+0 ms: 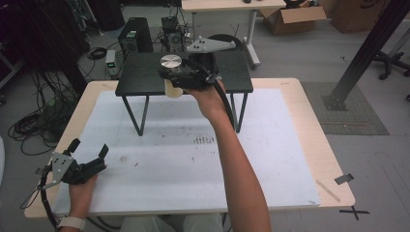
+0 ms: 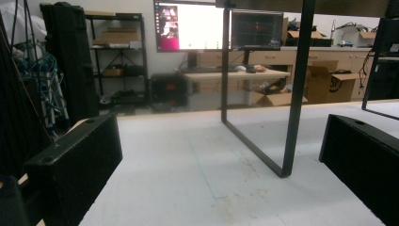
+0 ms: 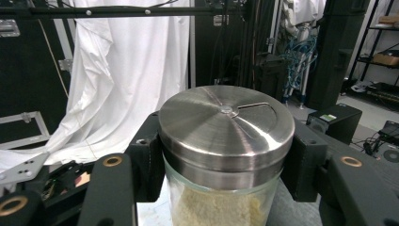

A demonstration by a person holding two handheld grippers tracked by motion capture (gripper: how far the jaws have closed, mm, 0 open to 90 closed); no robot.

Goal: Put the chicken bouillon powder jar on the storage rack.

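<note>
Right hand-held gripper (image 1: 180,77) clamping jar (image 3: 225,155) at small black stand (image 1: 145,77); its own view revealing pale grains. Left hand-held gripper (image 1: 89,157) resting wide open, empty, on bench (image 1: 290,145).

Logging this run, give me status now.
Right gripper shut on steel-lidded glass jar at black side table. Left gripper open, idle. Nothing blocking.

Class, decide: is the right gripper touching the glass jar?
Touching. In the right gripper view, the right gripper has both black jaws pressed against the jar just below its steel lid.
</note>
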